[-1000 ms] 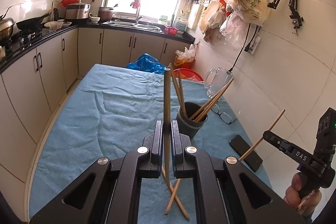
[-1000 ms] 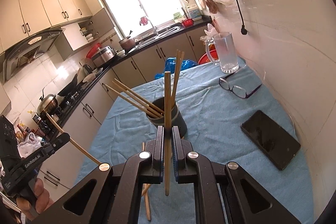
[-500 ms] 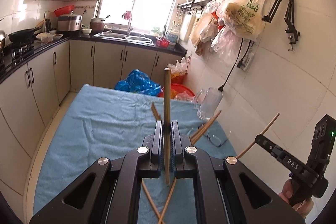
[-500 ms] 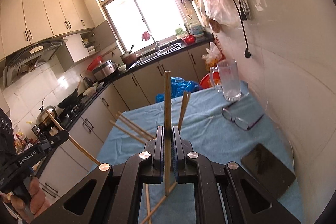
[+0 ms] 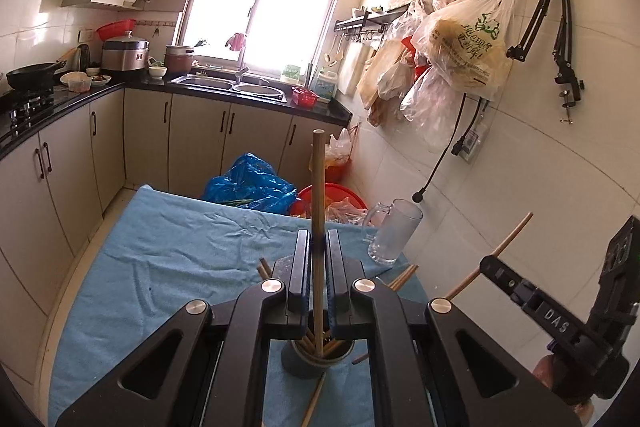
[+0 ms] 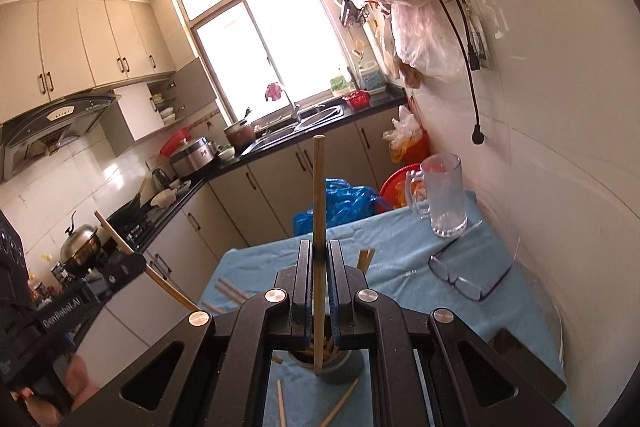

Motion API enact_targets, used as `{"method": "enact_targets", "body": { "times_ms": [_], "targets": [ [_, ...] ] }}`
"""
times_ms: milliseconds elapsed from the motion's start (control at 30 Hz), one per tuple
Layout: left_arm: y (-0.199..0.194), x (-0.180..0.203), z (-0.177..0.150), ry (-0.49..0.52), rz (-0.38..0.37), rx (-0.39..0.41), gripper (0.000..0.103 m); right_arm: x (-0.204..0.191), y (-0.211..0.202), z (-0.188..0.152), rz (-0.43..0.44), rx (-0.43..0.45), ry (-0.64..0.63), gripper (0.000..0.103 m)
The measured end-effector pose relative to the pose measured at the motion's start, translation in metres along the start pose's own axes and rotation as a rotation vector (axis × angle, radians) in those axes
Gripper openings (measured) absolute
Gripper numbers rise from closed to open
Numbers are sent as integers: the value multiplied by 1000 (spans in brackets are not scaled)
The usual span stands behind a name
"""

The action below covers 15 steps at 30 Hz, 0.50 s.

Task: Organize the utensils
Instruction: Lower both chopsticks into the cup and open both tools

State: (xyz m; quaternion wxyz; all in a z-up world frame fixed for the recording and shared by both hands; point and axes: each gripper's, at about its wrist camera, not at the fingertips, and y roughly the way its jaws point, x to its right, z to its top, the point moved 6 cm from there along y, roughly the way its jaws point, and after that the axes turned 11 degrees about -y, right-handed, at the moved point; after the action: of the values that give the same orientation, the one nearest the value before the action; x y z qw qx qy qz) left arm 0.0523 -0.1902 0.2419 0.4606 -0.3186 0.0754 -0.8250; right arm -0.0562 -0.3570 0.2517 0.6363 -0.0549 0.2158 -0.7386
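Observation:
My left gripper (image 5: 318, 247) is shut on an upright wooden chopstick (image 5: 318, 187); its lower end hangs over the mouth of a dark grey holder cup (image 5: 308, 367) that holds several chopsticks. My right gripper (image 6: 319, 255) is shut on another upright chopstick (image 6: 319, 195), its lower end over the same cup (image 6: 340, 371). Each gripper shows in the other's view: the right one (image 5: 516, 287) and the left one (image 6: 120, 267), each with its stick. Loose chopsticks (image 6: 340, 403) lie on the blue cloth beside the cup.
The table has a blue cloth (image 5: 168, 255). A glass mug (image 6: 444, 199), eyeglasses (image 6: 468, 275) and a dark phone (image 6: 528, 367) lie along the wall side. Kitchen cabinets (image 5: 60, 167) run on the left, bags (image 5: 460, 47) hang on the wall.
Both grippers have moved forward over the cup with their chopsticks. The cup now lies low, under the jaws, in both views. Both views have tilted upward.

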Motion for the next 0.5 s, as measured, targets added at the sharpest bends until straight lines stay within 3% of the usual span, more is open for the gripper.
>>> {"method": "enact_targets", "body": {
  "times_ms": [233,500],
  "targets": [
    [31,-6,-14,-4,6,-46,6,6,30,3,-19,-13,12,7],
    [52,-23,-34,-5,29,-100,6,7,66,-29,-26,-110,-3,7]
  ]
}}
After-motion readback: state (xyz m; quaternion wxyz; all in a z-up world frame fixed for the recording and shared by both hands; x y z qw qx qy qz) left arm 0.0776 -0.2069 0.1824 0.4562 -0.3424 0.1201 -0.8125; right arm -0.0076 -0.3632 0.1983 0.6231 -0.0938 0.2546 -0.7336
